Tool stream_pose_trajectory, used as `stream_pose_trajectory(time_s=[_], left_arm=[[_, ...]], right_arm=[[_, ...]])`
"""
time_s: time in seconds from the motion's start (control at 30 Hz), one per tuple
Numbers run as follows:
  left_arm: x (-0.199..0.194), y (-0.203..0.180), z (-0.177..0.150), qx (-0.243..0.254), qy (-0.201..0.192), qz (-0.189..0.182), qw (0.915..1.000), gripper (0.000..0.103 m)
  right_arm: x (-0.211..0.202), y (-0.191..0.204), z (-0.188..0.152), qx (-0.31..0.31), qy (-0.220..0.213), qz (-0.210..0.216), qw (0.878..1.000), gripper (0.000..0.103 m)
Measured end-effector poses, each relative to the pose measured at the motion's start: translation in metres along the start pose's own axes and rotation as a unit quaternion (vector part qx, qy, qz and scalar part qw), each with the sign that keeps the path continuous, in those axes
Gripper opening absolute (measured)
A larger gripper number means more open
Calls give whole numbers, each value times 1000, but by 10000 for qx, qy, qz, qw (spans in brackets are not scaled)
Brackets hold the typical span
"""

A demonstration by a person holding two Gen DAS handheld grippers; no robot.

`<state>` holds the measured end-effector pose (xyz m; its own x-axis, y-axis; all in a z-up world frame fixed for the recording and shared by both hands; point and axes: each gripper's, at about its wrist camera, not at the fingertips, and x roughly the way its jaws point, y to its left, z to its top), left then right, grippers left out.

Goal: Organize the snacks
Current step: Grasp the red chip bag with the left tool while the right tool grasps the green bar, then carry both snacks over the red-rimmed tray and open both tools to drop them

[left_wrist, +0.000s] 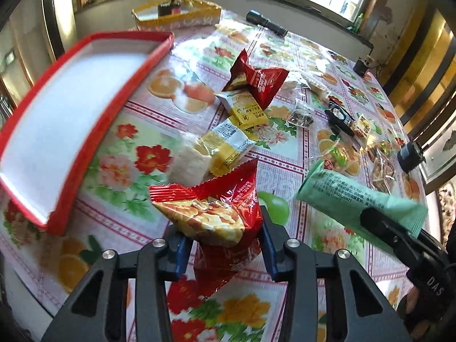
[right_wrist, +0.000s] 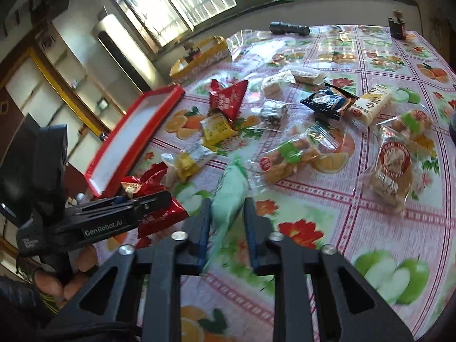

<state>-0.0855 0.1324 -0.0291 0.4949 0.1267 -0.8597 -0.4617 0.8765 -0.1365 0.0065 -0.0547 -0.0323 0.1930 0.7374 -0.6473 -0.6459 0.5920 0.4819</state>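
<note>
So the big flowery-clothed table (right_wrist: 356, 205) is a mess of snacks, and the red tray (left_wrist: 159, 51) on the left side is totally bare inside, white bottom showing. By my read the sorting has barely started, nothing has landed in the tray yet, and pretty much everything is left to do.

Loose stuff all over the middle: a clear bag of pastries (right_wrist: 287, 156), a round-label cake pack (right_wrist: 393, 168), a dark blue packet (right_wrist: 327, 101), a couple of yellow packets (left_wrist: 228, 145), and another red wrapper (left_wrist: 256, 79) farther back.

Both claws are loaded though. The left gripper (left_wrist: 222, 245) is pinched down on a red snack bag (left_wrist: 216, 213), crumpled between the blue pads and lifted just off the cloth, right beside the tray's near corner. The right gripper (right_wrist: 226, 228) is closed narrow on a pale green packet (right_wrist: 230, 191) — it sticks forward out of the jaws over the table, well short of the tray.
</note>
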Motion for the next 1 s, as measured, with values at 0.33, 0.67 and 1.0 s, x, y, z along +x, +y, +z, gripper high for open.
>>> stream_pose_trajectory(time_s=[0.33,0.67,1.0], left_arm=[[-28,15,-9,44,-374,207,9991,40],[-50,23,-12,148,-786,521,9954,40],[-61,51,-6,-91,-985,882,9912,40]], right_arm=[[-11,11,-8,195,-264,58,9994,18],[-16,33,0,162,-486,246,9984,18],[0,64,12,-26,-446,613,9971,18]])
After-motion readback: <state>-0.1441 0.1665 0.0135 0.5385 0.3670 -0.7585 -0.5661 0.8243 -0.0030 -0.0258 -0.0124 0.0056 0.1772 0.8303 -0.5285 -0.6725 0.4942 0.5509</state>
